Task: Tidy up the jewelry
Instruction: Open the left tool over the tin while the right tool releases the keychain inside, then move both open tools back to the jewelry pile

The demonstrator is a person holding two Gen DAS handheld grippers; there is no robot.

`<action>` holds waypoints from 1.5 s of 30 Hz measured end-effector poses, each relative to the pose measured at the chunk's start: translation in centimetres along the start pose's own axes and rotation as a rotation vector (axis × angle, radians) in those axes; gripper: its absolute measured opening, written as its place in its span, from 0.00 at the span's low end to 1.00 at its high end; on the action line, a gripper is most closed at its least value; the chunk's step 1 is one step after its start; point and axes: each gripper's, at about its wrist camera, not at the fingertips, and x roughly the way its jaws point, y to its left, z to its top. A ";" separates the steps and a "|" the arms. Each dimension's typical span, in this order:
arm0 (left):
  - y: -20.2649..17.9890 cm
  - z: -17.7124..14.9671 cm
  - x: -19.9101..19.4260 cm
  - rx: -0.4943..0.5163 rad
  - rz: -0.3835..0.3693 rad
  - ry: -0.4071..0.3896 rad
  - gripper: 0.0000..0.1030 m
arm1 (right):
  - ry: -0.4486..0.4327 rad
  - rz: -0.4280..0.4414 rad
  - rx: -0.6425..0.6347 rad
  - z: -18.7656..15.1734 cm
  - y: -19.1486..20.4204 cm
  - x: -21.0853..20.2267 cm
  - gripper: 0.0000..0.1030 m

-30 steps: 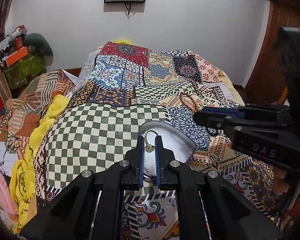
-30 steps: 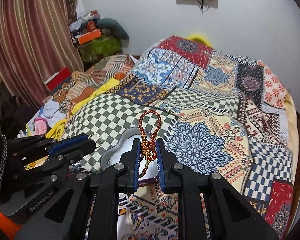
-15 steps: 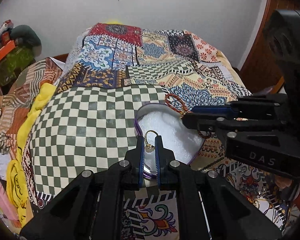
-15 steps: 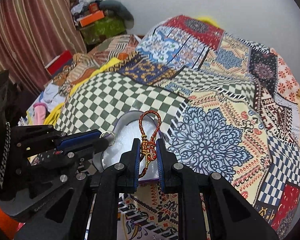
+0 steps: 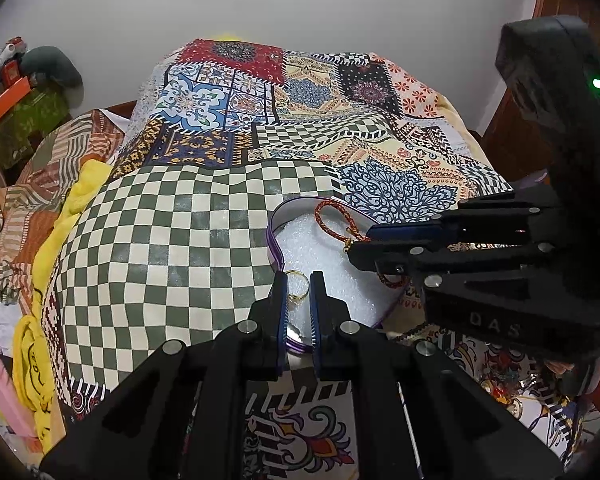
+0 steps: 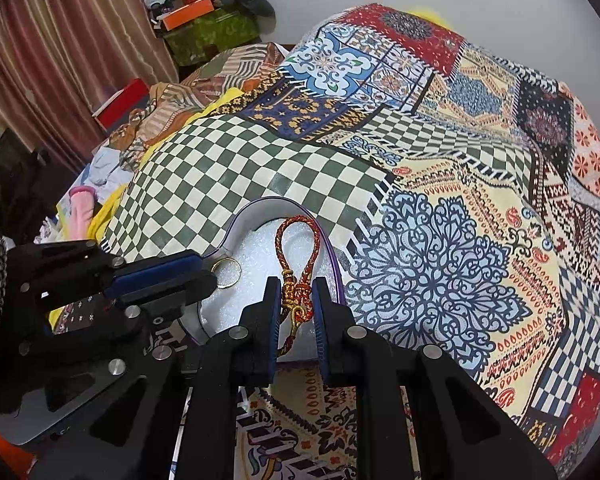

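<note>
Both wrist views look steeply down along their tongs, close above the heart-shaped box [image 5: 320, 248] — shared, with the patchwork bedspread [image 6: 440, 184].

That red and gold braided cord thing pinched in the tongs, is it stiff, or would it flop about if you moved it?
Probably floppy: the braided cord is pinched at its knot by the right tongs, and its tail dangles loose below. Its loop keeps a rounded shape above the white-lined box, so the braid likely has some body. It looks light and unlikely to roll.
</note>
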 end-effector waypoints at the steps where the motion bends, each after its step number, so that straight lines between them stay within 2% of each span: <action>1: 0.0 -0.1 -0.3 0.001 0.003 -0.004 0.08 | 0.009 0.010 0.010 0.0 -0.1 0.1 0.14; 4: -0.1 -0.2 -0.9 0.001 0.017 -0.011 0.10 | 0.034 0.039 0.034 0.0 -0.4 0.2 0.14; 6: -0.1 -0.3 -1.4 0.004 0.030 -0.015 0.19 | 0.037 0.033 0.033 0.0 -0.2 0.1 0.14; 8: 0.0 -0.6 -2.0 0.004 0.044 -0.032 0.37 | 0.025 -0.003 0.015 -0.1 0.3 -0.3 0.14; 10: -0.1 -0.9 -2.7 0.005 0.056 -0.054 0.40 | 0.011 -0.037 -0.024 -0.3 1.0 -0.9 0.15; 12: 0.0 -1.1 -3.2 0.004 0.060 -0.056 0.40 | -0.007 -0.073 -0.057 -0.4 1.8 -1.6 0.19; 16: 0.2 -1.3 -4.2 -0.006 0.074 -0.062 0.40 | -0.047 -0.115 -0.087 -0.5 2.6 -3.0 0.39; 27: -0.5 -1.6 -7.3 -0.016 0.077 -0.098 0.40 | -0.148 -0.123 -0.024 -1.7 2.4 -7.8 0.39; 40: -2.7 -3.1 -11.5 -0.029 0.065 -0.148 0.40 | -0.283 -0.142 0.051 -5.2 2.5 -14.1 0.39; 45: -3.8 -3.9 -12.6 -0.019 0.073 -0.159 0.40 | -0.327 -0.181 0.042 -7.0 3.3 -15.9 0.39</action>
